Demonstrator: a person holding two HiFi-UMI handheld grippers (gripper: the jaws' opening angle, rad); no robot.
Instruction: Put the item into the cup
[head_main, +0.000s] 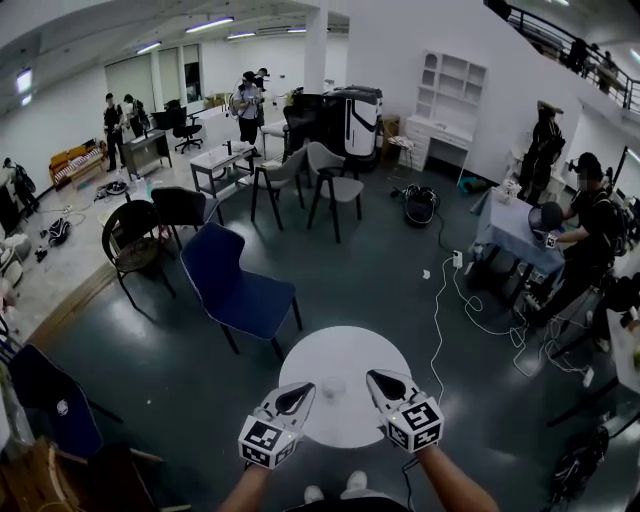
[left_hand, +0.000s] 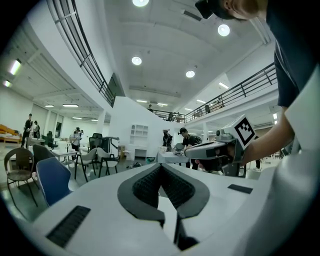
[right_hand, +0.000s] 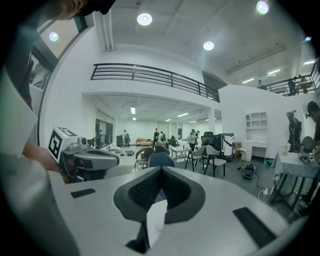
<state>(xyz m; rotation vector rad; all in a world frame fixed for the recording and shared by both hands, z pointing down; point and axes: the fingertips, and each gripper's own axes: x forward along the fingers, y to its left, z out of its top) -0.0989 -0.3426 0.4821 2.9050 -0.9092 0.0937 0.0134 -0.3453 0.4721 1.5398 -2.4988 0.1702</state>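
Note:
A small clear cup stands on the round white table in the head view, and I cannot make out any item in or near it. My left gripper hangs above the table's near left edge, its jaws meeting at the tips with nothing between them. My right gripper hangs above the near right edge, its jaws also together at the tips and empty. The cup sits between and below the two. Each gripper view shows the other gripper alongside: right gripper, left gripper.
A blue chair stands just left of the table, with more chairs and small tables behind it. White cables trail over the dark floor to the right. People stand at a table at the far right. My own shoes show below.

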